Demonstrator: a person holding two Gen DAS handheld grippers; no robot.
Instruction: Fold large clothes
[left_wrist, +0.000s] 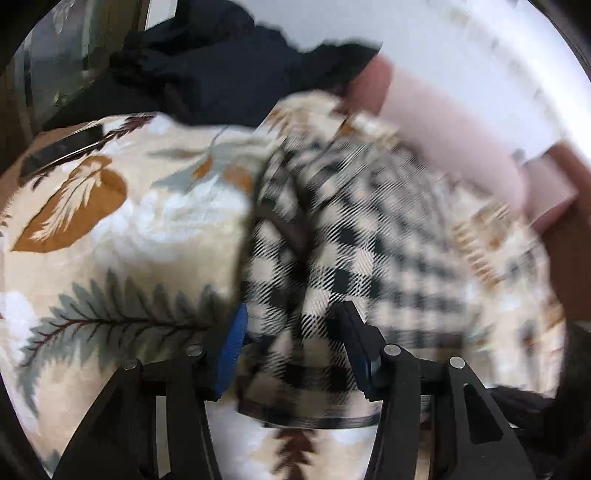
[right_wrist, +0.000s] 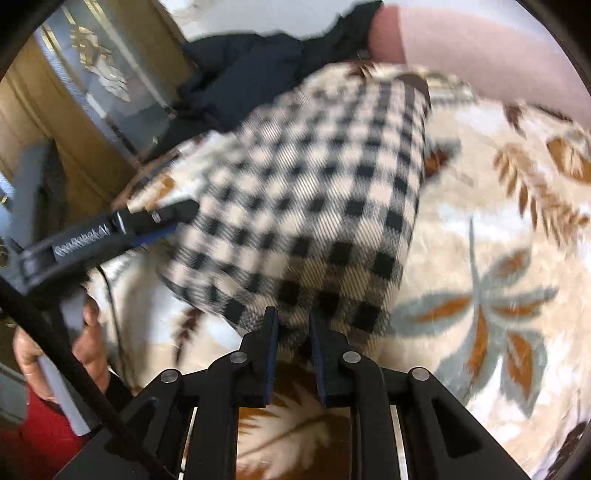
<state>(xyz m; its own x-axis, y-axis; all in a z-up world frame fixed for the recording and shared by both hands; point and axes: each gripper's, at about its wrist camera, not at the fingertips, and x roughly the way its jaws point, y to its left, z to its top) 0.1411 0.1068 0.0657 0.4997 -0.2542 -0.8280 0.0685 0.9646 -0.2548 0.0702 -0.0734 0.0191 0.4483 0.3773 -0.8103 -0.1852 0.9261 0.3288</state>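
Right wrist view shows the right gripper (right_wrist: 293, 332) pinching the near corner of the checked garment (right_wrist: 314, 206), which stretches away over the leaf-print blanket (right_wrist: 498, 258) toward the spread left gripper (right_wrist: 162, 218).

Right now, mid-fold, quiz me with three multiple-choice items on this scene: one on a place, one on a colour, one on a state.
1. Where does the dark garment lie?
A. Beyond the checked garment's far end
B. Under the right hand-held gripper
C. On the red floor

2. What pattern has the checked garment?
A. Red and white stripes
B. Black and cream checks
C. Plain grey

3. How is the right hand-held gripper?
A. Wide open above bare blanket
C. Out of view
B. Nearly closed on the checked garment's edge

Answers: 1 A, it sits past the garment on the leaf-print blanket. 2 B, the squares show plainly. 3 B, its jaws pinch the near hem.
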